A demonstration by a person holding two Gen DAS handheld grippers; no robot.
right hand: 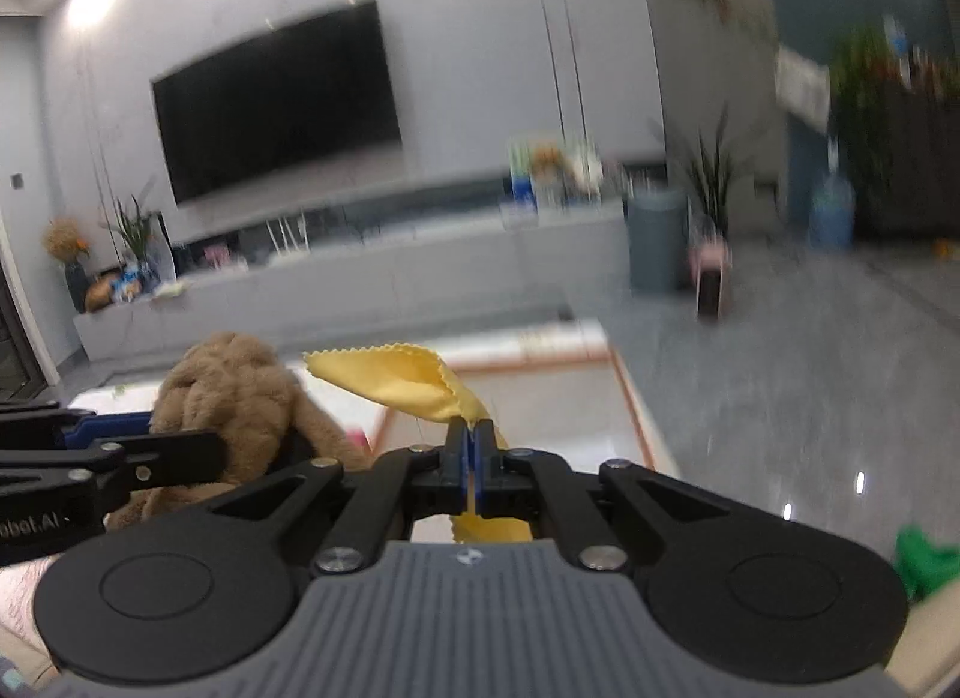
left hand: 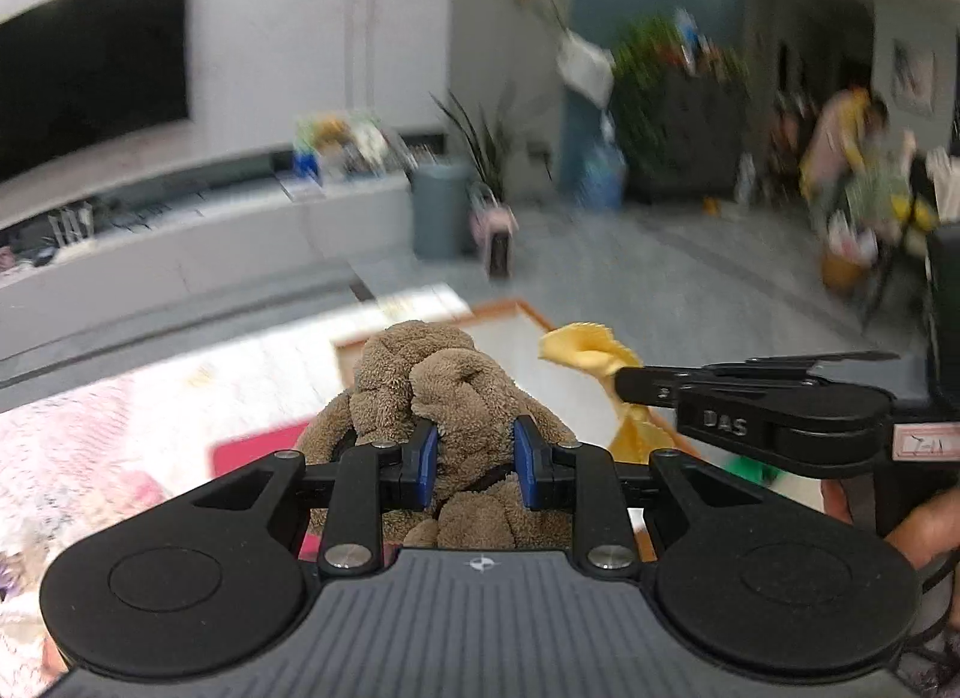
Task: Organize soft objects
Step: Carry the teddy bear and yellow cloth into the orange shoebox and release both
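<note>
I count one brown plush toy (left hand: 456, 398), one yellow cloth (right hand: 408, 383) and one green cloth (right hand: 921, 560). My left gripper (left hand: 474, 461) is clamped on the plush, lifted above the surface (right hand: 558, 416). My right gripper (right hand: 474, 458) is pinched tight on the yellow cloth just beside it, both angled slightly downward; the green one lies on the surface

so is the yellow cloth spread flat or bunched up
Bunched up: the yellow cloth is pinched in the shut right gripper, folds fanning above and a tail hanging below.
</note>
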